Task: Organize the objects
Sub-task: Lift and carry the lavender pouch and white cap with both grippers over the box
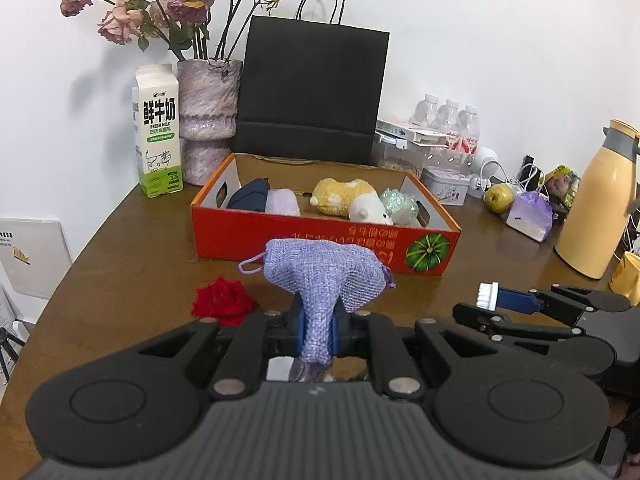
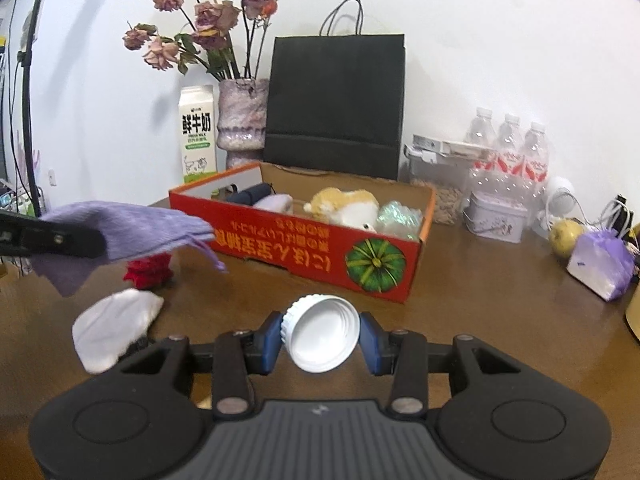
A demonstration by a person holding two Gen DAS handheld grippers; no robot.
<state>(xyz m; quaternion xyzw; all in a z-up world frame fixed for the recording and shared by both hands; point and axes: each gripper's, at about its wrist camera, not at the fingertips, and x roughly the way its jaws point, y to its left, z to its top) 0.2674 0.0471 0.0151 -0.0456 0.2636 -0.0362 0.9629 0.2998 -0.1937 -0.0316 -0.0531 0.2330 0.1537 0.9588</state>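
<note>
My left gripper (image 1: 318, 330) is shut on a purple drawstring pouch (image 1: 324, 276) and holds it above the table in front of the red cardboard box (image 1: 320, 244); the pouch also shows in the right wrist view (image 2: 132, 228). My right gripper (image 2: 320, 338) is shut on a white jar lid (image 2: 322, 334), seen edge-on in the left wrist view (image 1: 487, 297). The box (image 2: 304, 248) holds a dark pouch (image 1: 250, 196), a pale cloth (image 1: 282, 202), a plush hamster (image 1: 350, 200) and a shiny wrapped ball (image 1: 400, 204). A red rose head (image 1: 224, 300) lies on the table.
A white cloth (image 2: 114, 328) lies near the rose (image 2: 148, 270). Behind the box stand a milk carton (image 1: 157, 132), a vase of dried roses (image 1: 208, 120) and a black paper bag (image 1: 312, 92). To the right are water bottles (image 2: 508, 152), a tin (image 2: 496, 216), a pear (image 2: 564, 236) and a yellow flask (image 1: 596, 204).
</note>
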